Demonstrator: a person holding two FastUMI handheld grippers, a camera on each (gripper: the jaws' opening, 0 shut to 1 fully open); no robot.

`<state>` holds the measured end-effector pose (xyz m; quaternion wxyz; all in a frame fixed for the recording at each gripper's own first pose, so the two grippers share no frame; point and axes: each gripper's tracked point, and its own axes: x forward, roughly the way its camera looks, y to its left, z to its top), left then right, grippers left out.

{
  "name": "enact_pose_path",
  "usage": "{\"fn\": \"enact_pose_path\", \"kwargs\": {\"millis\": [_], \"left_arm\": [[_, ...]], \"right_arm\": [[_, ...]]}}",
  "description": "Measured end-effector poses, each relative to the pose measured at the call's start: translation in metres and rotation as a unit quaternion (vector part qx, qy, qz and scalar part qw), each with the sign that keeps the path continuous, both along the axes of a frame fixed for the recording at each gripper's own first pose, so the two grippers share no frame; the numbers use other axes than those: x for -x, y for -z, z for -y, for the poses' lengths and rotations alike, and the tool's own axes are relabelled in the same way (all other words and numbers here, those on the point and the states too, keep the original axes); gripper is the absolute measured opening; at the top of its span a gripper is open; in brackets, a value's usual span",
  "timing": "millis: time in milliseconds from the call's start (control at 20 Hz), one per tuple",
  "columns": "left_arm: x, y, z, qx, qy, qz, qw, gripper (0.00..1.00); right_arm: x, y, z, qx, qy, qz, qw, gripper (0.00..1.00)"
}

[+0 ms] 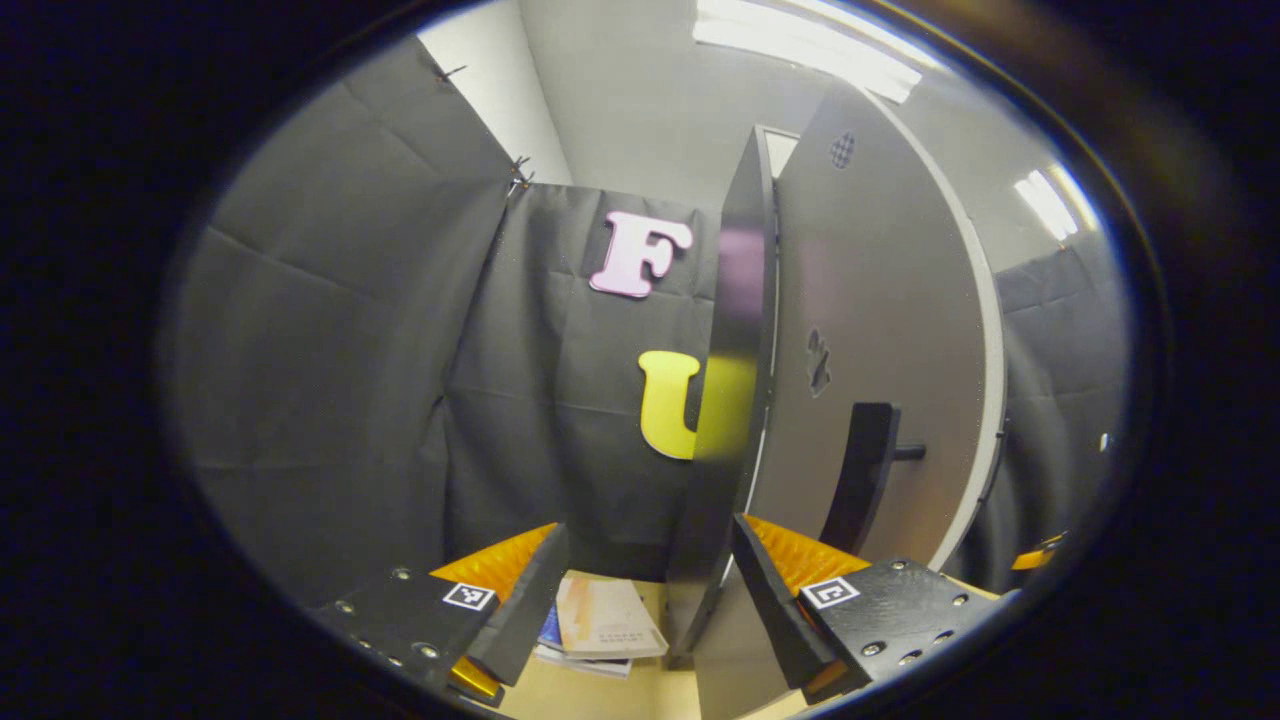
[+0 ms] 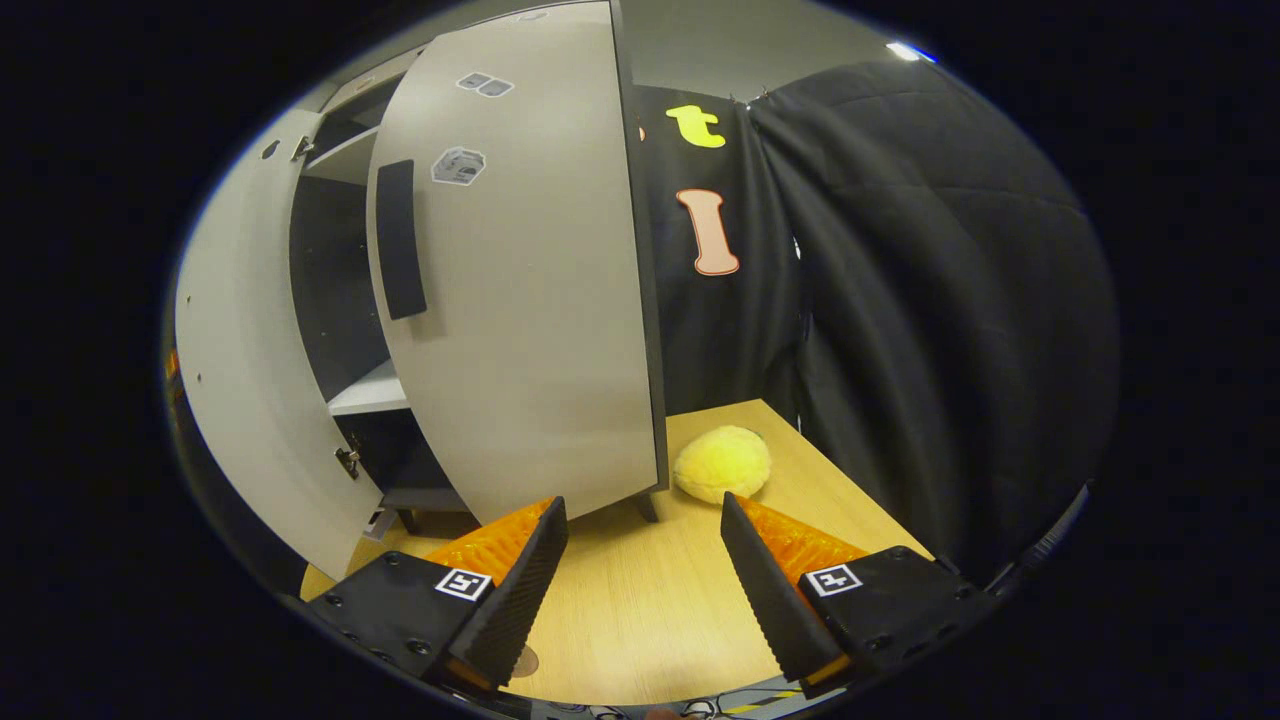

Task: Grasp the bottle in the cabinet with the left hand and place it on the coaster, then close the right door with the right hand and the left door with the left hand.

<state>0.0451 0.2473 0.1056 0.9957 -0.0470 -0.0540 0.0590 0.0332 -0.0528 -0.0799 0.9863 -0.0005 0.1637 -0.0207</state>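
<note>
My left gripper (image 1: 650,530) is open. It faces the free edge of the cabinet's left door (image 1: 880,300), whose dark edge (image 1: 730,400) runs down into the gap close to the right finger; I cannot tell whether they touch. A black handle (image 1: 862,470) sits on that door's grey outer face. My right gripper (image 2: 640,505) hangs open over the wooden table (image 2: 640,610) with nothing between its fingers. Just beyond it stands the right door (image 2: 520,300) with its black handle (image 2: 398,240), swung partway in. The left door (image 2: 250,400) stands wide open, and a white shelf (image 2: 368,390) shows in the gap.
A yellow plush object (image 2: 722,463) lies on the table by the cabinet's right foot. Books (image 1: 600,625) are stacked on the table below my left gripper. Black cloth walls close in the booth behind and at both sides.
</note>
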Motion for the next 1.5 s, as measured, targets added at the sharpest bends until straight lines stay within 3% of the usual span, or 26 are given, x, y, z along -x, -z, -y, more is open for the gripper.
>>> {"fn": "enact_pose_path", "kwargs": {"millis": [100,250,300,500,700,850,1200,1400,1450,1500], "left_arm": [[0.001,-0.012,0.002,-0.013,-0.006,0.002,1.0,1.0],[0.003,-0.016,0.005,-0.03,-0.007,-0.002,1.0,0.89],[0.003,-0.019,0.008,-0.043,-0.007,-0.004,0.999,1.0],[-0.001,-0.029,0.023,-0.094,-0.01,-0.015,0.995,1.0],[-0.009,-0.025,0.054,-0.074,0.032,-0.021,0.996,1.0],[-0.013,-0.024,0.084,-0.073,0.049,-0.027,0.996,0.89],[-0.025,-0.022,0.138,-0.081,0.036,-0.027,0.996,0.89],[-0.05,-0.011,0.179,-0.045,0.077,-0.034,0.995,1.0],[-0.053,-0.009,0.188,-0.031,0.081,-0.037,0.996,0.88],[-0.051,-0.004,0.194,-0.02,0.079,-0.041,0.996,0.88]], "right_arm": [[-0.001,0.006,0.002,-0.002,0.004,-0.005,1.0,0.98],[-0.002,0.013,0.0,-0.011,0.006,-0.009,1.0,0.98],[-0.001,0.015,-0.001,-0.012,0.007,-0.009,1.0,0.98],[-0.001,0.023,-0.001,-0.014,0.012,-0.011,1.0,0.98],[-0.002,0.026,0.002,-0.027,0.019,-0.013,0.999,0.98],[0.0,0.024,0.009,-0.025,0.022,-0.008,0.999,0.98],[0.009,0.021,0.04,-0.02,0.04,-0.002,0.999,0.98],[0.014,0.022,0.062,-0.021,0.05,-0.006,0.999,0.98],[0.016,0.021,0.068,-0.023,0.052,-0.01,0.998,0.98],[0.02,0.021,0.073,-0.026,0.053,-0.012,0.998,0.98]]}}
